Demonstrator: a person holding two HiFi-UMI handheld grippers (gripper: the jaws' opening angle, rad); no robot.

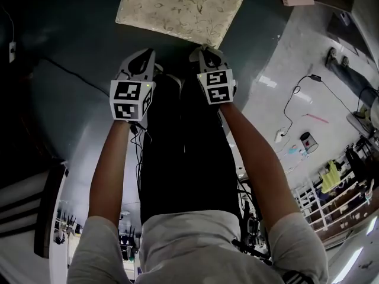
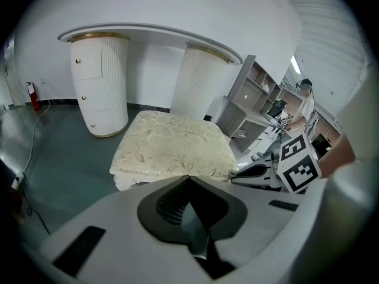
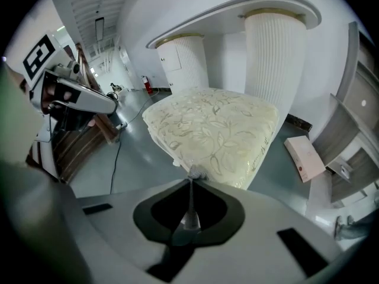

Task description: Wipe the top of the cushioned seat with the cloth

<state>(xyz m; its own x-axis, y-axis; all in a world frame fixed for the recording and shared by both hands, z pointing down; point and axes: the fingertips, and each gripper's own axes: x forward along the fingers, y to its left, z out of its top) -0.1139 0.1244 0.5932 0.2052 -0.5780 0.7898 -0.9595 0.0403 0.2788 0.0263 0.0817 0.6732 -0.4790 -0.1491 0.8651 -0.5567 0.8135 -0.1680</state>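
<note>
The cushioned seat (image 1: 180, 7), cream with a leaf pattern, stands on the dark floor ahead of me; it also fills the middle of the left gripper view (image 2: 174, 144) and the right gripper view (image 3: 216, 126). My left gripper (image 1: 148, 55) hovers just short of the seat's near edge, jaws shut with nothing in them (image 2: 189, 177). My right gripper (image 1: 207, 51) is beside it at the seat's near corner, jaws shut (image 3: 190, 179). A small grey tuft of cloth (image 3: 194, 171) pokes out at its tips. The rest of the cloth is hidden.
A white curved desk on ribbed pillars (image 2: 98, 81) stands behind the seat. A pink box (image 3: 305, 155) lies on the floor to the seat's right. Cables (image 1: 296, 99) trail over the pale floor. Grey shelving (image 2: 249, 99) and a person (image 2: 305, 102) are farther right.
</note>
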